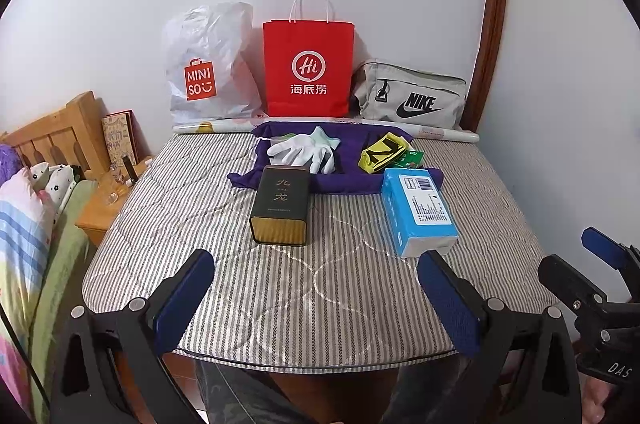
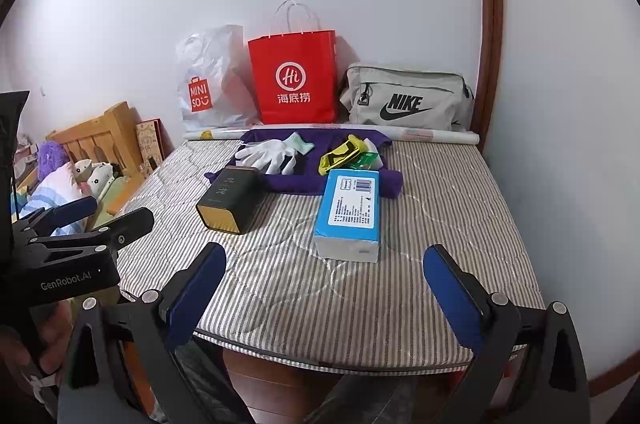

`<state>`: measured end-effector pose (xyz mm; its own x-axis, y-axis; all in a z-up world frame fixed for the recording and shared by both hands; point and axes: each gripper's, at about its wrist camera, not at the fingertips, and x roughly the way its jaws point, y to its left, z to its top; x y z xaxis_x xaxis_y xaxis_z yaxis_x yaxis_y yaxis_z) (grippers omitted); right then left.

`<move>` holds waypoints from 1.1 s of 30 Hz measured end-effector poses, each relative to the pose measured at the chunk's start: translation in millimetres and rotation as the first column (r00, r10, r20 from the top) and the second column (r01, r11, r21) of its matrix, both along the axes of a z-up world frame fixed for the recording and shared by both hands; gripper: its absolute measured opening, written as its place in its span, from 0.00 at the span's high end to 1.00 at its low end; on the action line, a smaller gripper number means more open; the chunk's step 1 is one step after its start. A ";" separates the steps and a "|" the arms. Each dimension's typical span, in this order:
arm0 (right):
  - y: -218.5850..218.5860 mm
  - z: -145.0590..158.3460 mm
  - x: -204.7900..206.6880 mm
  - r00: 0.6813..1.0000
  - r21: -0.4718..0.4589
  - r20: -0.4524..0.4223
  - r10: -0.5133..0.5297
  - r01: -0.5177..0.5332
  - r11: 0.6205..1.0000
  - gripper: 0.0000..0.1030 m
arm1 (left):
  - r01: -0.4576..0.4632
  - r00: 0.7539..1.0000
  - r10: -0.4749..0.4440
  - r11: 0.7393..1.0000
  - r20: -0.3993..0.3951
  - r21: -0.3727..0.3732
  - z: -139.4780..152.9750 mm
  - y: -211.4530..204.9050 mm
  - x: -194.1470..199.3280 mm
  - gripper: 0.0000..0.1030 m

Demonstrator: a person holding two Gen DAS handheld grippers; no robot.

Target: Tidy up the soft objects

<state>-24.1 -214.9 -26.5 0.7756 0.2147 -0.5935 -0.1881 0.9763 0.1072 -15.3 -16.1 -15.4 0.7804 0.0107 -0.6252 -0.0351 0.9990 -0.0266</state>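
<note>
A purple cloth (image 1: 344, 179) (image 2: 344, 179) lies spread at the far side of the striped mattress (image 1: 300, 284) (image 2: 320, 296). On it rest white gloves (image 1: 304, 149) (image 2: 270, 153), a yellow-and-black fabric piece (image 1: 382, 153) (image 2: 340, 155) and a small green packet (image 1: 412, 157) (image 2: 366, 159). In front lie a dark box with a gold end (image 1: 282, 203) (image 2: 232, 199) and a blue tissue pack (image 1: 418, 212) (image 2: 350, 212). My left gripper (image 1: 316, 300) and right gripper (image 2: 324, 300) hover open over the near edge, nothing between their fingers.
Against the wall stand a white Miniso bag (image 1: 208, 71) (image 2: 212, 83), a red paper bag (image 1: 308, 67) (image 2: 294, 79) and a grey Nike bag (image 1: 412, 95) (image 2: 408, 99). A rolled paper tube (image 1: 444, 133) lies behind the cloth. A wooden nightstand (image 1: 104, 212) and bed lie left.
</note>
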 end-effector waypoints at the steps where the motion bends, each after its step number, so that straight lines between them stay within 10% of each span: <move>1: -0.2 -0.1 0.0 1.000 -0.001 0.000 0.000 0.000 1.000 0.05 | 0.000 1.000 0.000 1.000 -0.001 0.001 -0.2 -0.4 0.0 0.00; 33: 3.1 2.8 -4.5 1.000 -0.006 0.007 0.001 -0.001 1.000 0.05 | -0.002 1.000 0.002 1.000 -0.003 0.002 -1.6 -3.0 -3.2 0.00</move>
